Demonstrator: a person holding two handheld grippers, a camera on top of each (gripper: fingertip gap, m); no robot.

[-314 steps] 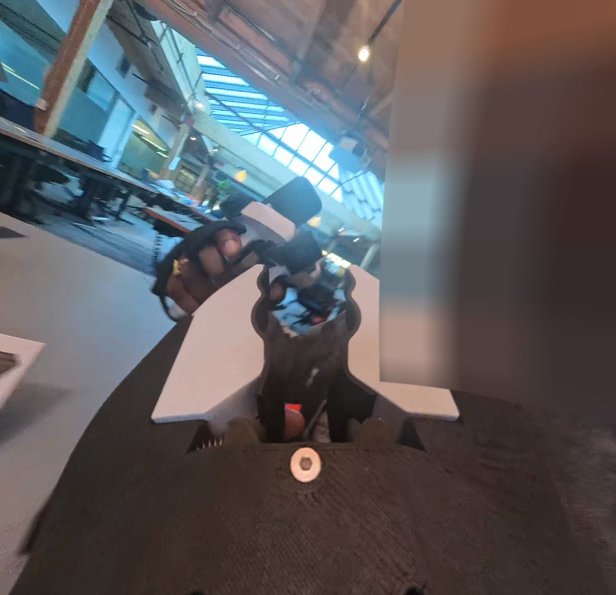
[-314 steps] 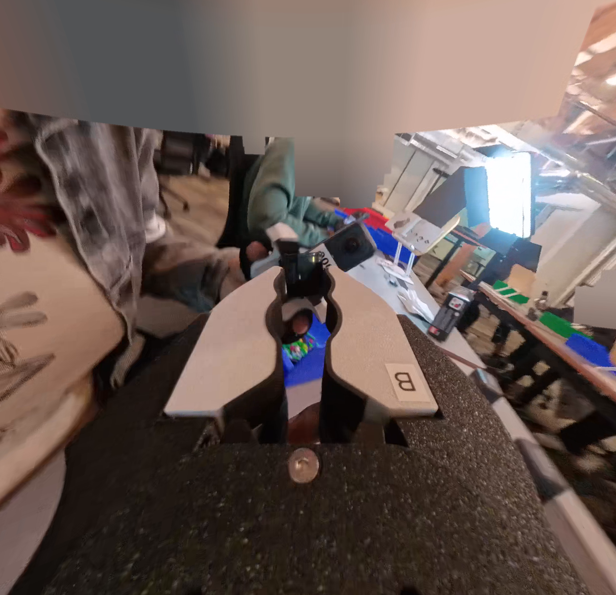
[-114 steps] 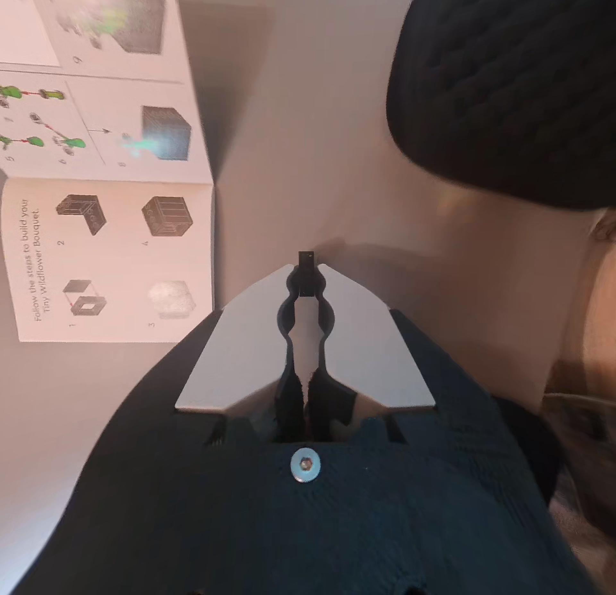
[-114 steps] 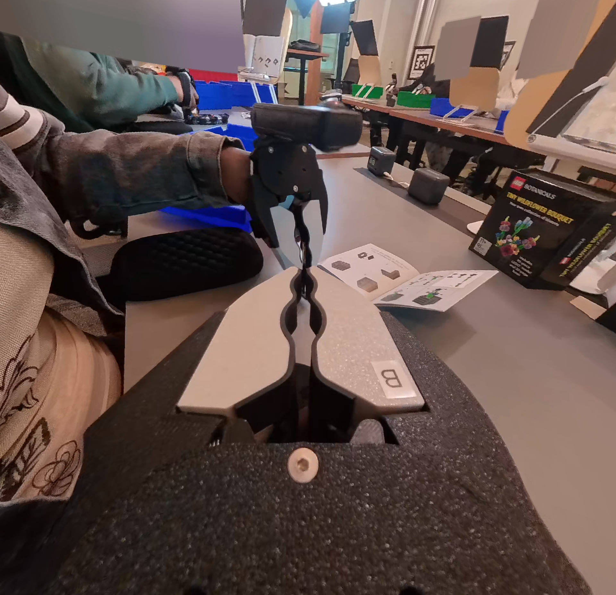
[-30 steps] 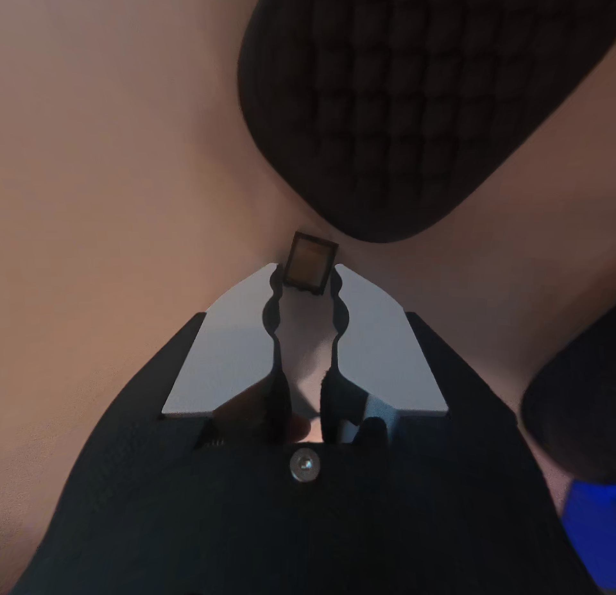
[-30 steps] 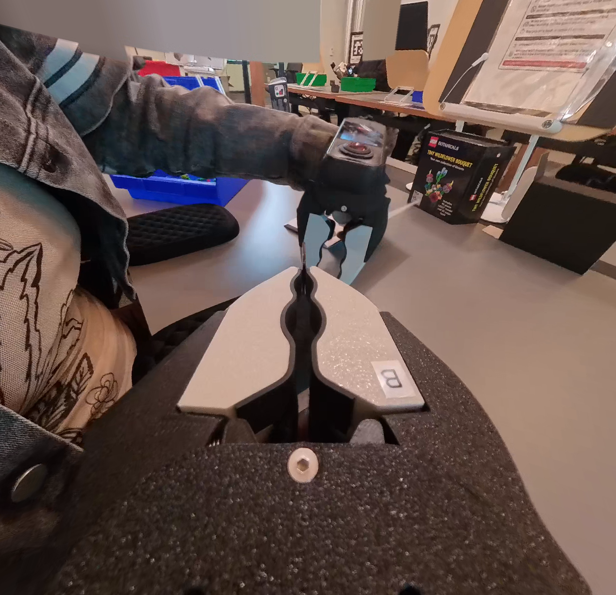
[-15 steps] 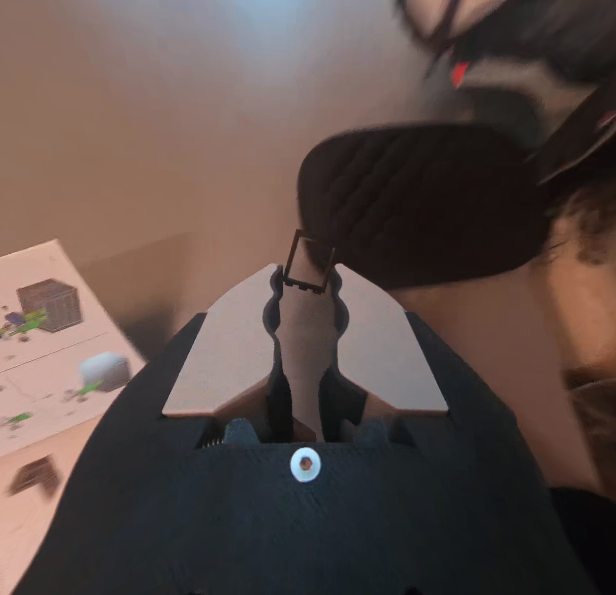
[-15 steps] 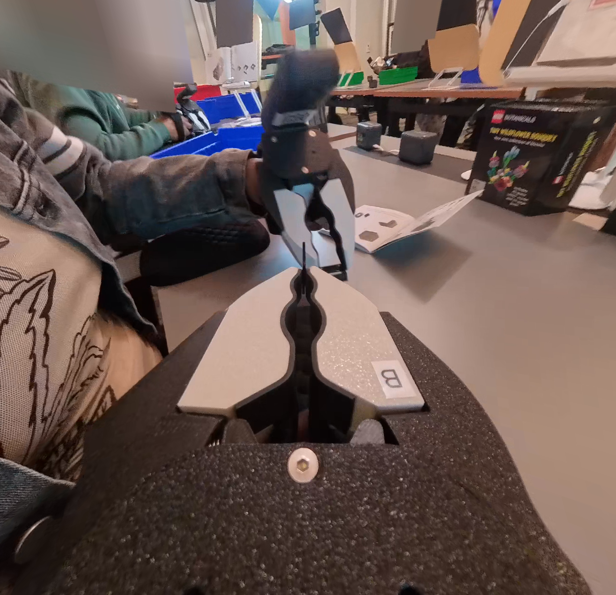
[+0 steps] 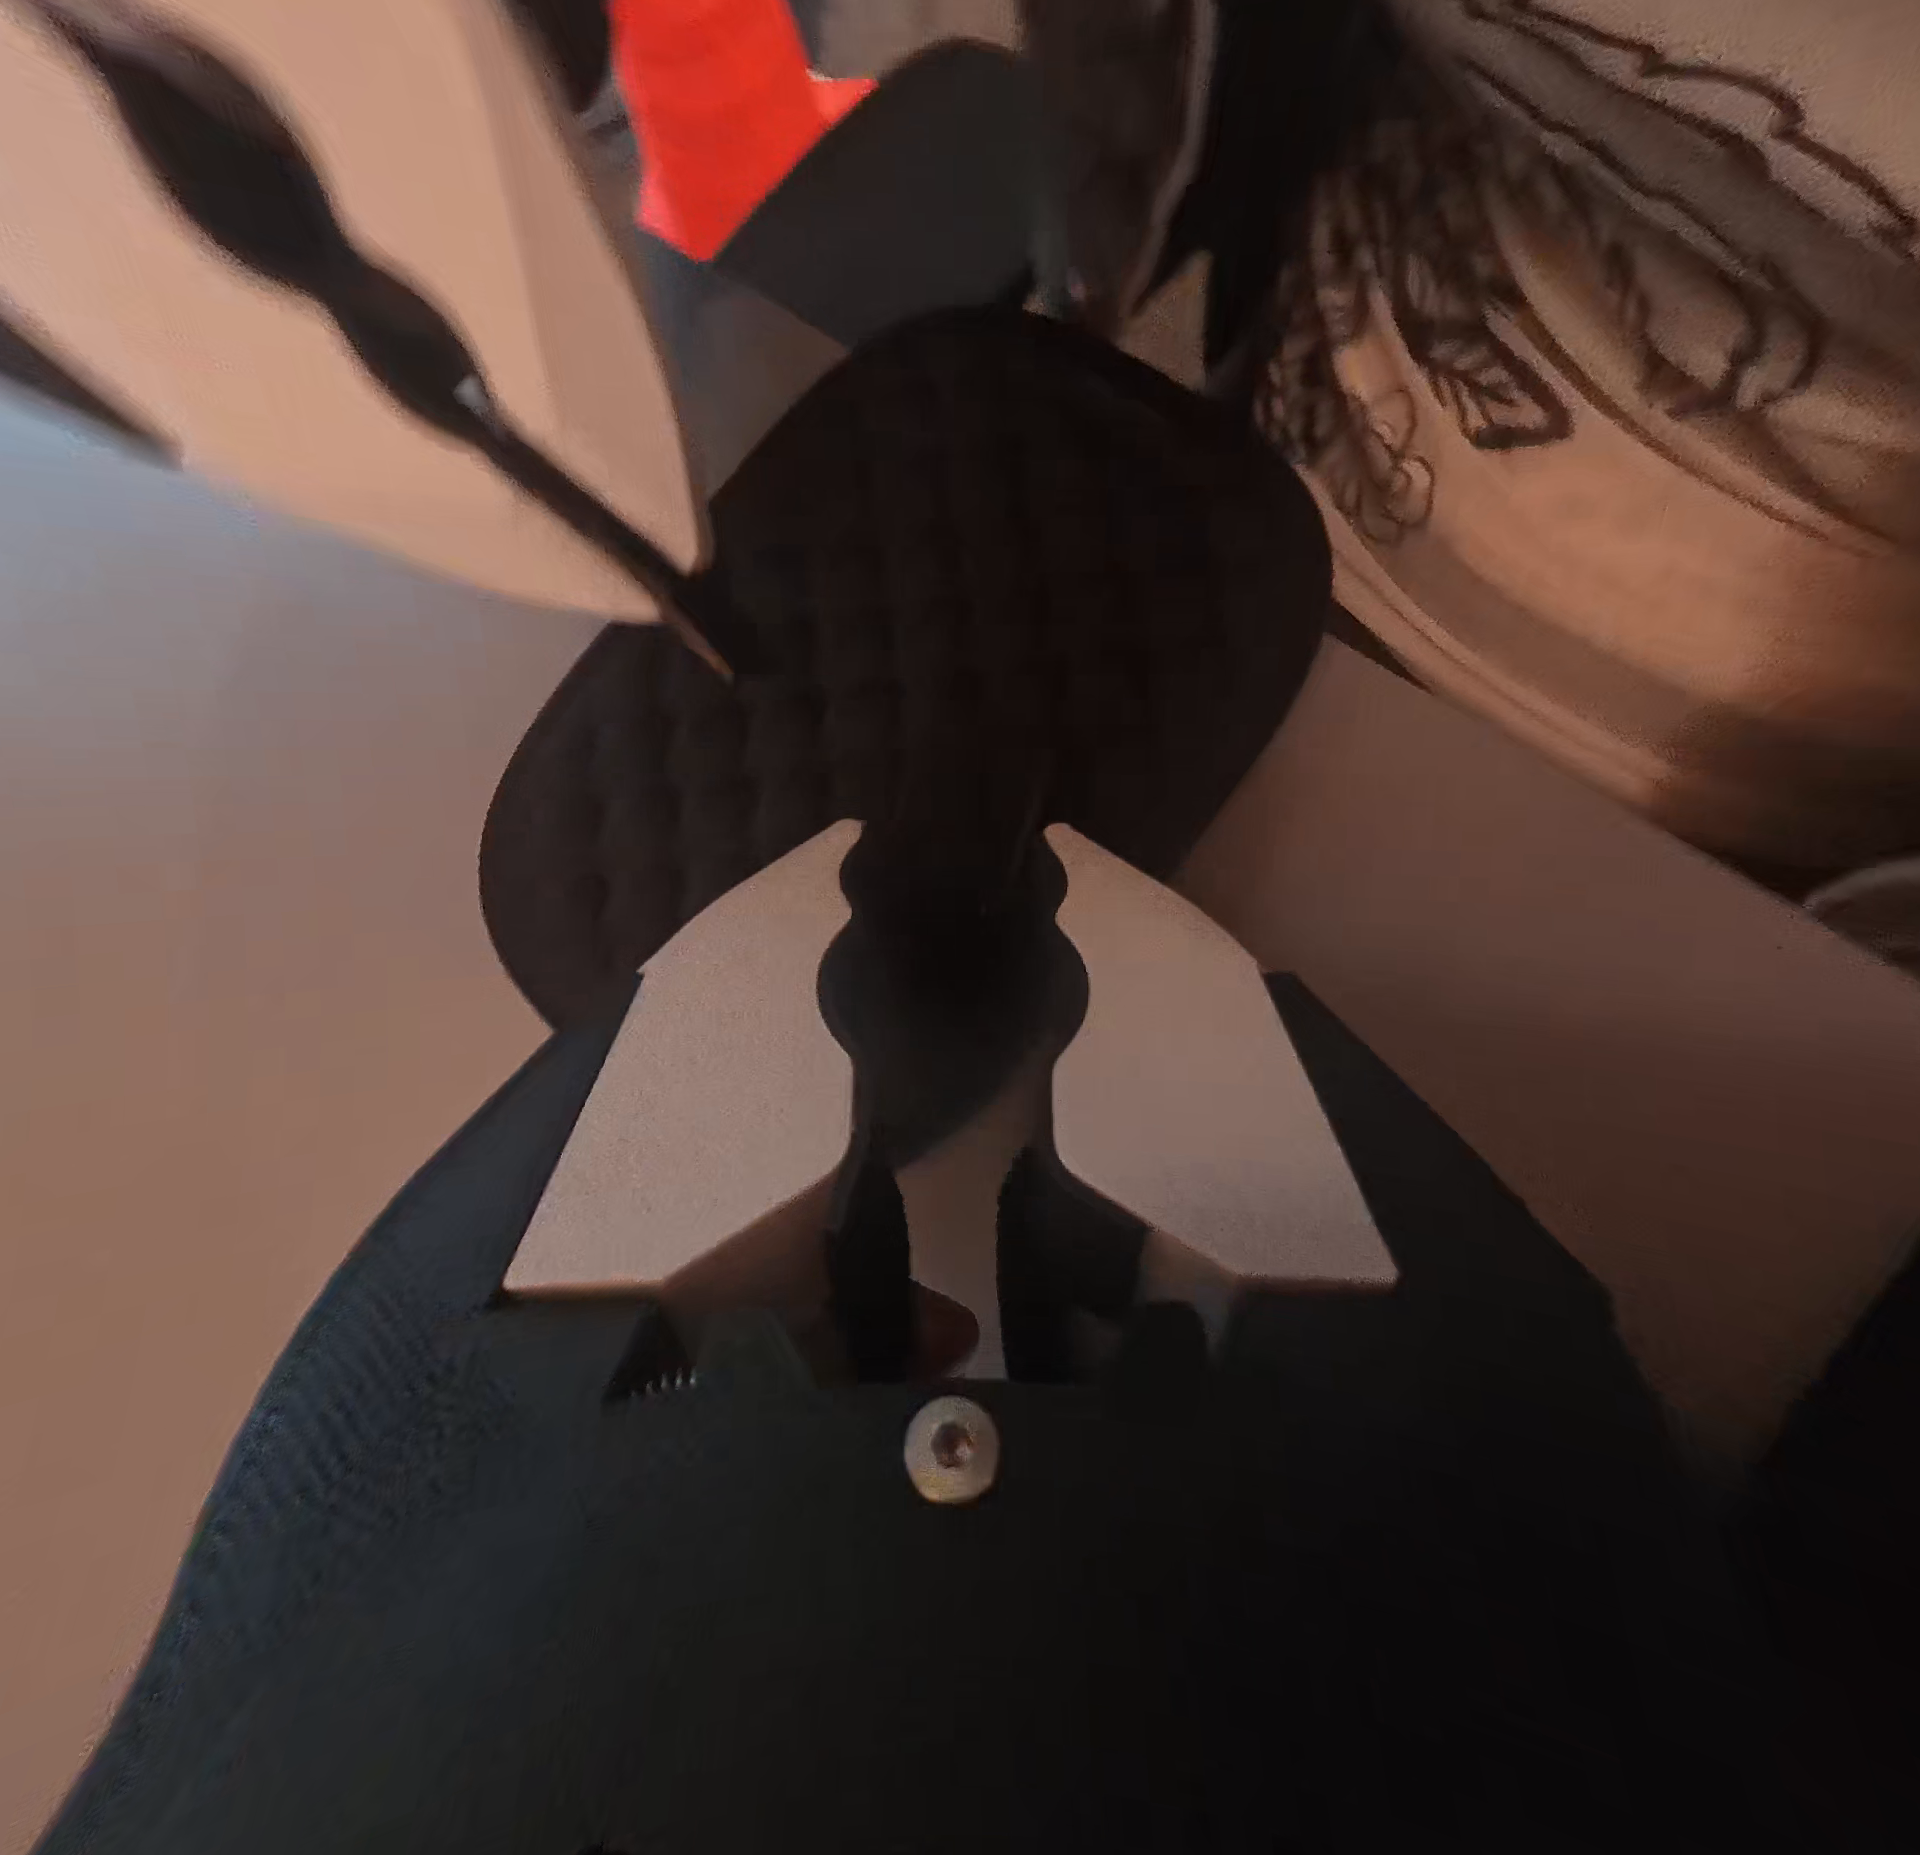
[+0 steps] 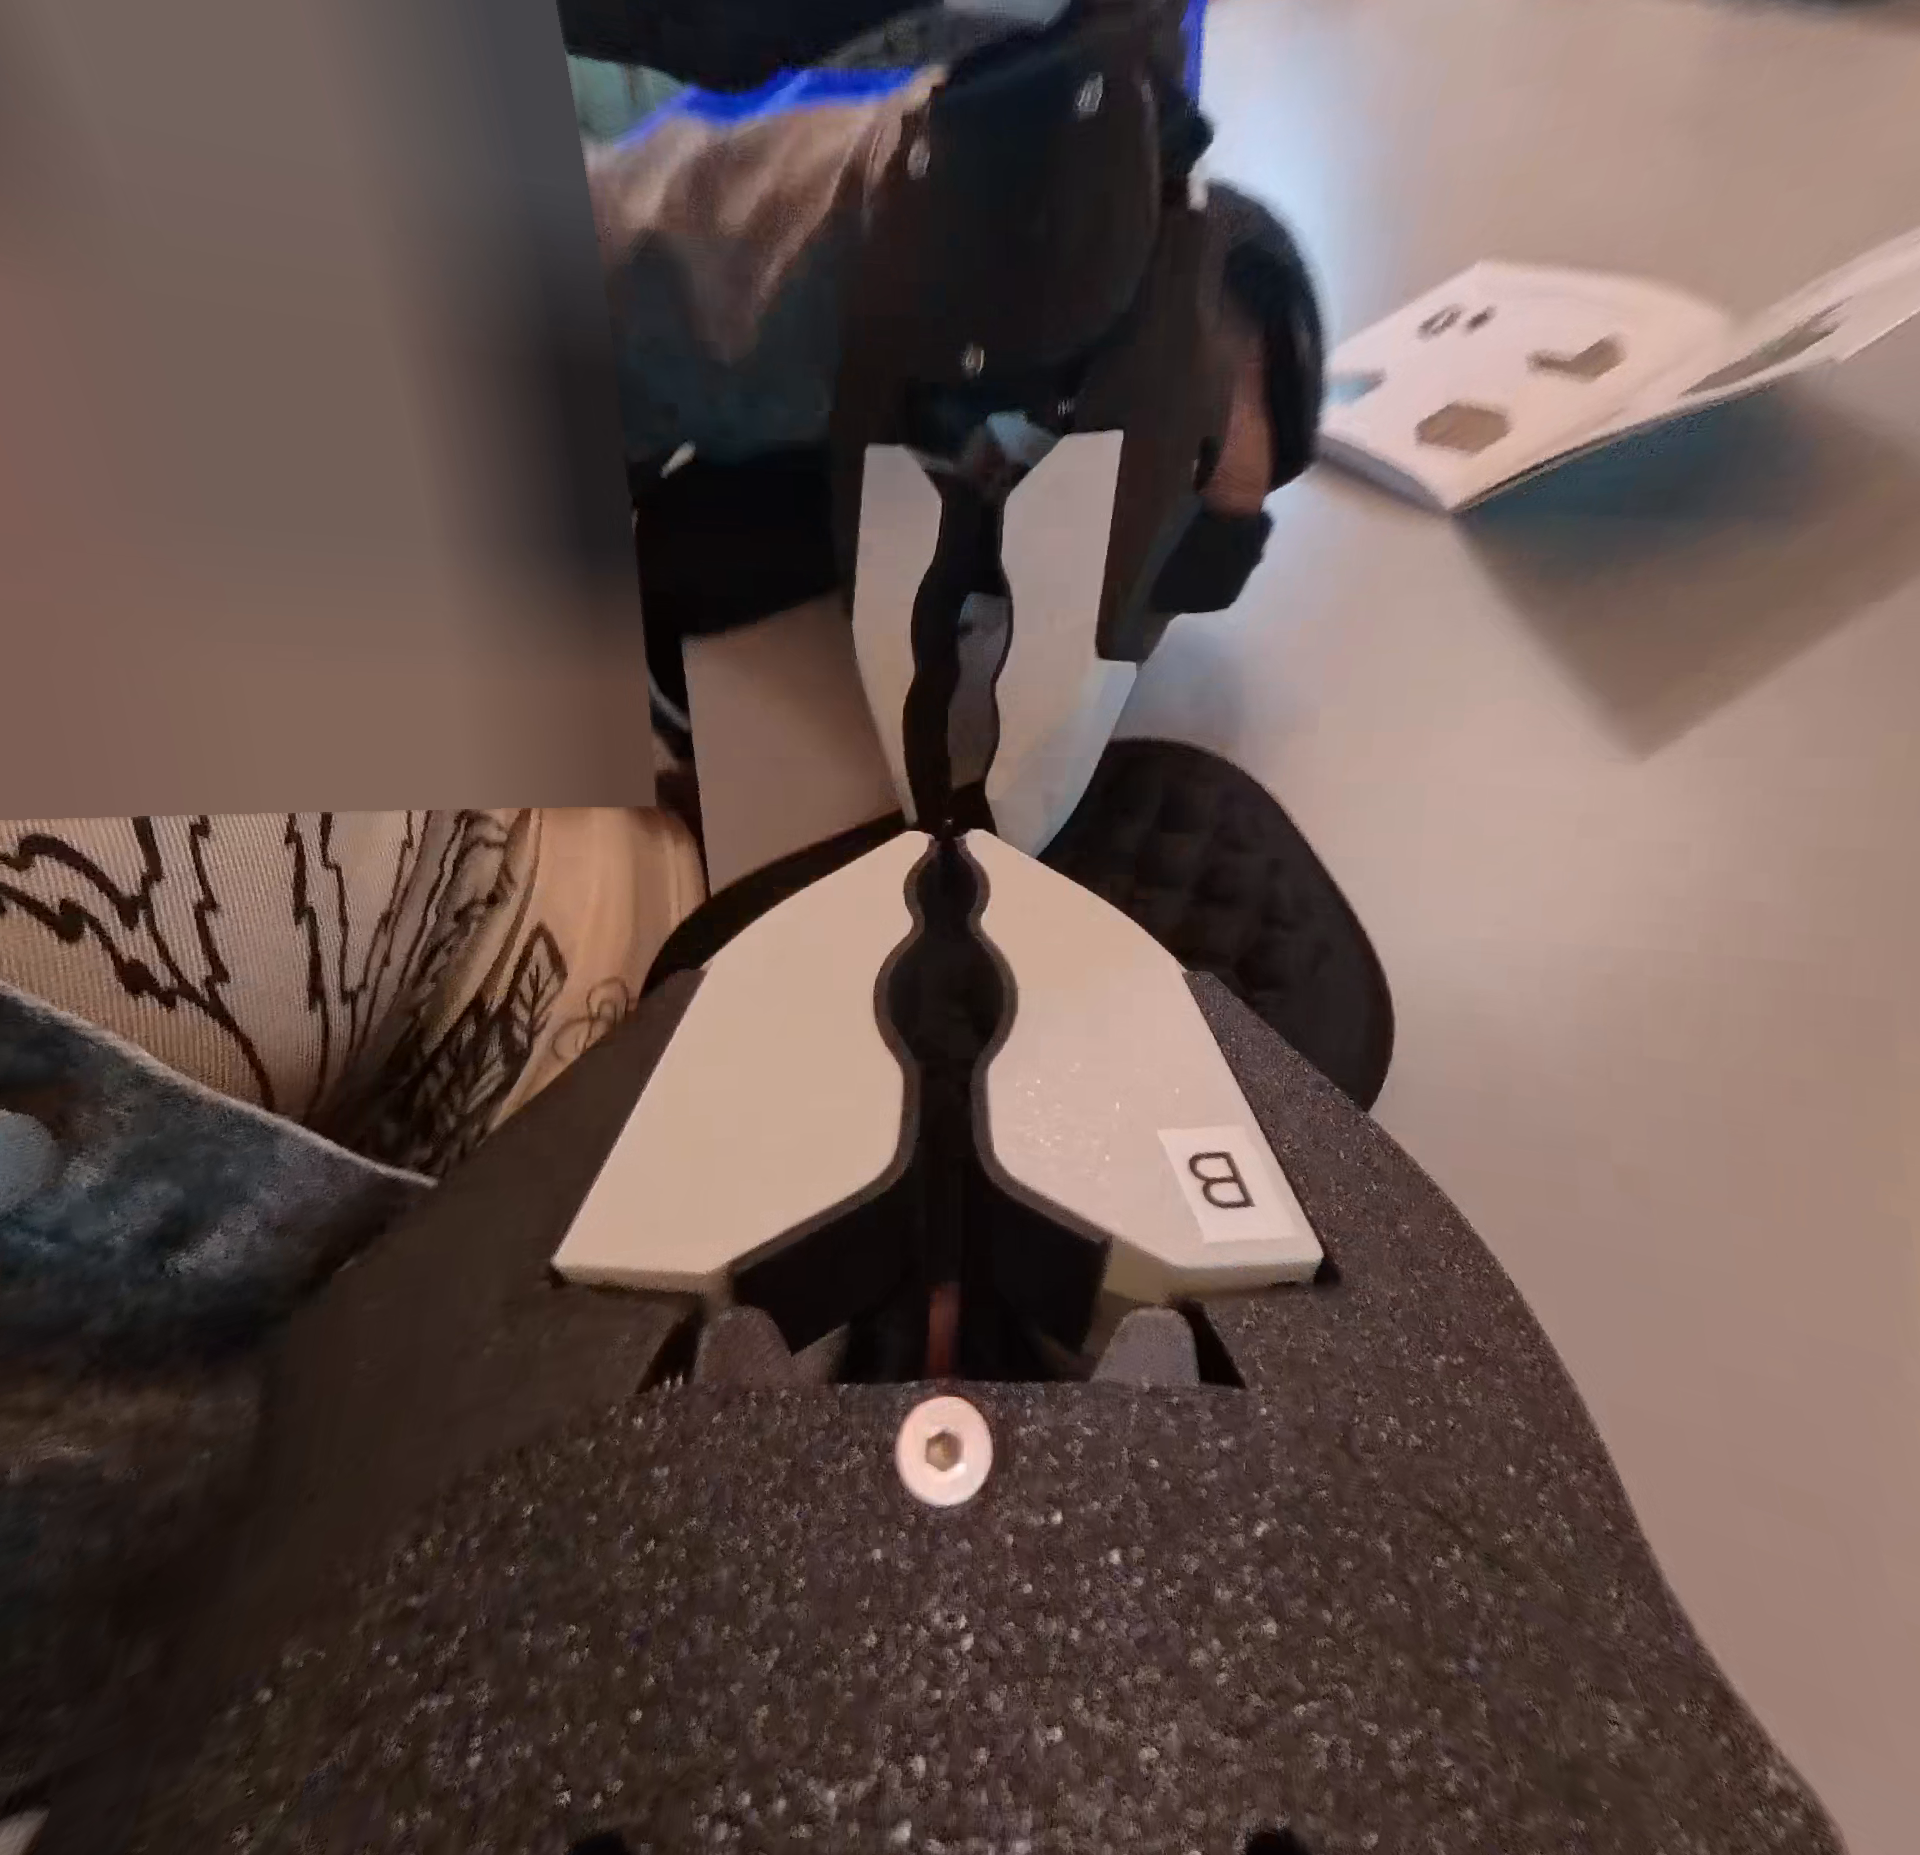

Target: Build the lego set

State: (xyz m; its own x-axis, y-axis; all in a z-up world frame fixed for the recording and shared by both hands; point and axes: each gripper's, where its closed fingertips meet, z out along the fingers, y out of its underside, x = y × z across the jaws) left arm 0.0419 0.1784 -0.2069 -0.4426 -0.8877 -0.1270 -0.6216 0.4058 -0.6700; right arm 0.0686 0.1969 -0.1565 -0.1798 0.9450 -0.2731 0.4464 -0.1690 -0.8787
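Above the black pad (image 10: 1226,901), my right gripper (image 10: 948,841) is pinched on a thin black piece (image 9: 681,616); my left gripper (image 9: 951,829) is parted, whether gripping anything I cannot tell.

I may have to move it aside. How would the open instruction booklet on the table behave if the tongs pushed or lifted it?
The booklet looks thin and paper-light, so probably floppy: lifted by one edge it would likely sag. Its right-hand pages arch off the table, so a push may buckle them rather than slide it cleanly.
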